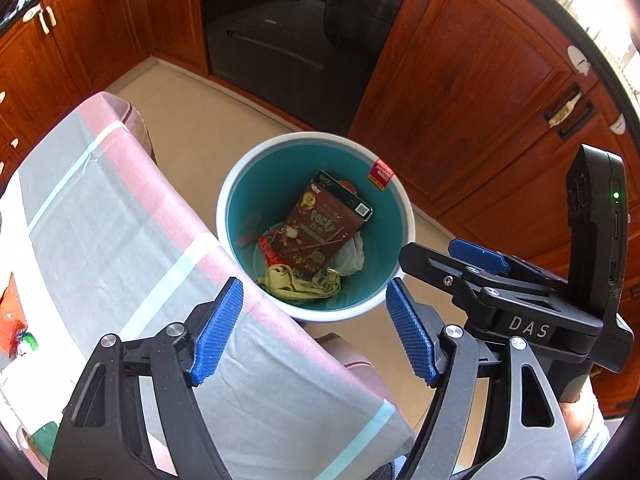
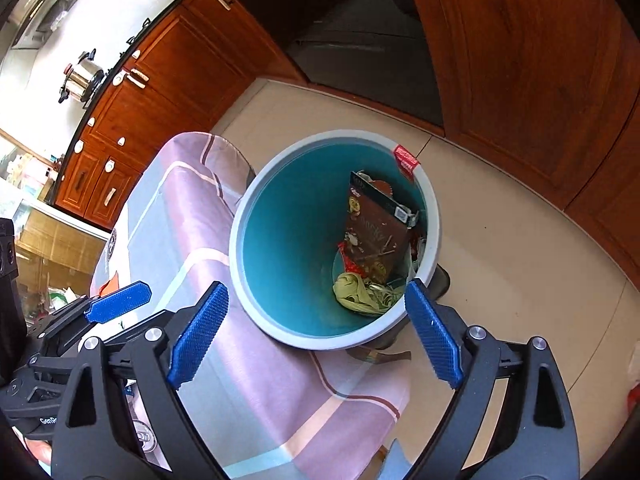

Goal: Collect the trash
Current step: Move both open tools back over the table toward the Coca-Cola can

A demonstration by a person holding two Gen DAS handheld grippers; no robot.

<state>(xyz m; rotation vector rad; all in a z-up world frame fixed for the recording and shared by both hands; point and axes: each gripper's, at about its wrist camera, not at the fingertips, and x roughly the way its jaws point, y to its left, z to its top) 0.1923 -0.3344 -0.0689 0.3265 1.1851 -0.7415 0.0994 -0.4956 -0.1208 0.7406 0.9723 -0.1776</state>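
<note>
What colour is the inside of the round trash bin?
Teal inside, with a pale rim; the right wrist view shows it best.

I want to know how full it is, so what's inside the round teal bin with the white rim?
The round teal bin holds a brown Pocky box lying on top, yellow-green crumpled wrapping, white crumpled paper and a red wrapper. The box covers whatever lies beneath it.

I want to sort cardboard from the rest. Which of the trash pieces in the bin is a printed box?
The brown Pocky box, leaning on top in the bin. It is flat and rigid; the yellow-green wrapper and white paper beneath are crumpled.
</note>
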